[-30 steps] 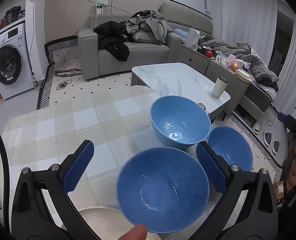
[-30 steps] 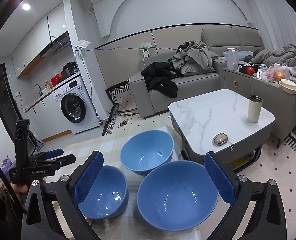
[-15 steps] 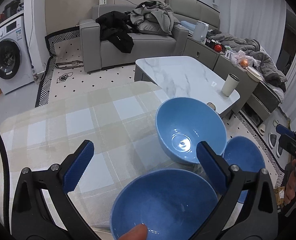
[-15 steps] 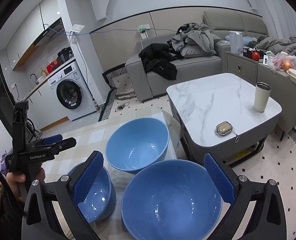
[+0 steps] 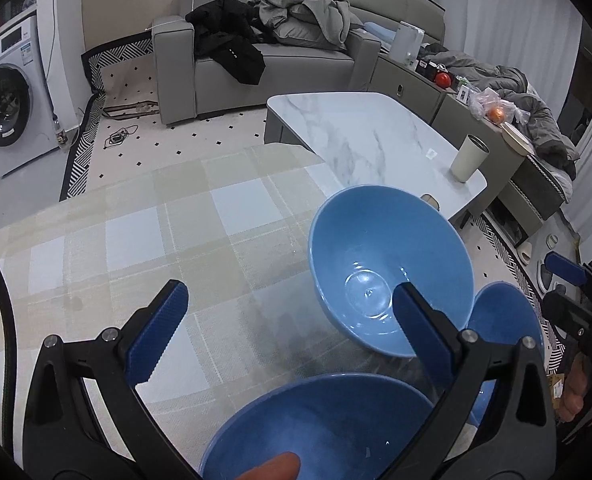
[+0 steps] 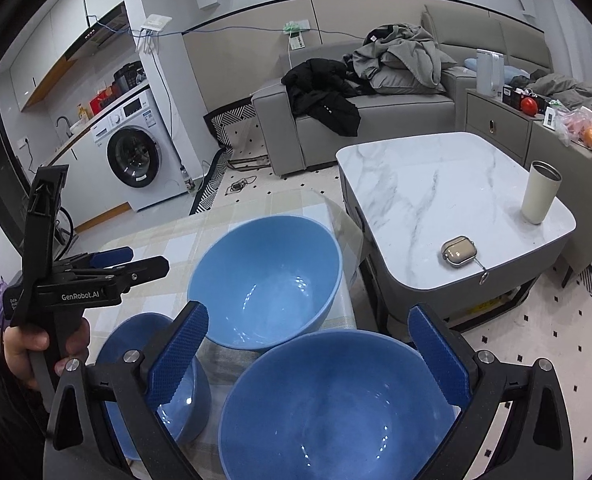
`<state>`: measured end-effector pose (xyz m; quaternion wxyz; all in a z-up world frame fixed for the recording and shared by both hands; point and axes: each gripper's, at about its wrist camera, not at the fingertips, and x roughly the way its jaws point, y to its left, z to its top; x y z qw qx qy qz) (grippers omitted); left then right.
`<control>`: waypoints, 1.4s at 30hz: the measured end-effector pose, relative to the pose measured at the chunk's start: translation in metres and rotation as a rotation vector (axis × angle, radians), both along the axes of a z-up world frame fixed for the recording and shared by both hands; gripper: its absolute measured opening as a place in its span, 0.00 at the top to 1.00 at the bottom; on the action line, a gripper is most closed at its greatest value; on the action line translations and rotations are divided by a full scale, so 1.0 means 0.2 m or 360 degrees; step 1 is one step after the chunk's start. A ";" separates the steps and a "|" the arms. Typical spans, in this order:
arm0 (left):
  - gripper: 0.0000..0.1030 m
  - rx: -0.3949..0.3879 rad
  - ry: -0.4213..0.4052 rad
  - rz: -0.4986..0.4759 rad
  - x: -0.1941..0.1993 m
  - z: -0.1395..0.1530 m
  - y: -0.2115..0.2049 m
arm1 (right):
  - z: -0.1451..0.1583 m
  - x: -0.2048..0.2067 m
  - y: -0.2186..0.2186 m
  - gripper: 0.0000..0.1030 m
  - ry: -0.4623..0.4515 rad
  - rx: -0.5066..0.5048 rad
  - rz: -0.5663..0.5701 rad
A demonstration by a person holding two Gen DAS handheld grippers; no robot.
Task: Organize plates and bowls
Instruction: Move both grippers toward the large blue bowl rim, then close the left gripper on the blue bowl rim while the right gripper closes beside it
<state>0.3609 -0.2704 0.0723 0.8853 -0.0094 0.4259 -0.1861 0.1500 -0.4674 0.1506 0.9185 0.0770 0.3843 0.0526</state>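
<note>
Three blue bowls stand on the table with the checked cloth (image 5: pixel 144 240). In the left wrist view the far bowl (image 5: pixel 388 268) is ahead on the right, a nearer bowl (image 5: pixel 320 428) lies below my open, empty left gripper (image 5: pixel 288 320), and a third bowl (image 5: pixel 504 320) shows at the right. In the right wrist view a large bowl (image 6: pixel 336 404) lies under my open, empty right gripper (image 6: pixel 308 344), the far bowl (image 6: pixel 268 284) is ahead, and a smaller bowl (image 6: pixel 164 380) sits at the left. The left gripper (image 6: pixel 108 264) also shows there, at the left.
A low marble coffee table (image 6: pixel 448 192) with a cup (image 6: pixel 540 192) and a small case (image 6: pixel 460 252) stands right of the dining table. A grey sofa (image 5: pixel 272 60) with clothes and a washing machine (image 5: pixel 4 104) lie beyond. The table's right edge runs close to the bowls.
Both grippers have moved forward over the table, so the bowls sit lower and larger in both views. The cream plate at the bottom of the left wrist view is out of sight.
</note>
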 end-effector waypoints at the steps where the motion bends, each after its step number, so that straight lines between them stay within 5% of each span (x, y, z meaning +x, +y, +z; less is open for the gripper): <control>1: 0.02 -0.0001 0.0007 -0.0001 0.01 -0.01 0.00 | -0.01 0.02 0.00 0.00 0.0008 -0.0004 0.0003; 12: 0.25 0.0017 0.0104 -0.0047 0.08 -0.11 -0.06 | -0.09 0.16 0.05 0.10 0.0098 -0.0033 0.0067; 31: 0.49 0.0033 0.0141 -0.0101 0.12 -0.19 -0.14 | -0.24 0.35 0.05 0.28 0.0217 -0.0034 0.0079; 42: 0.80 0.0031 0.0166 -0.0131 0.12 -0.23 -0.17 | -0.28 0.37 0.05 0.55 0.0212 -0.0043 0.0076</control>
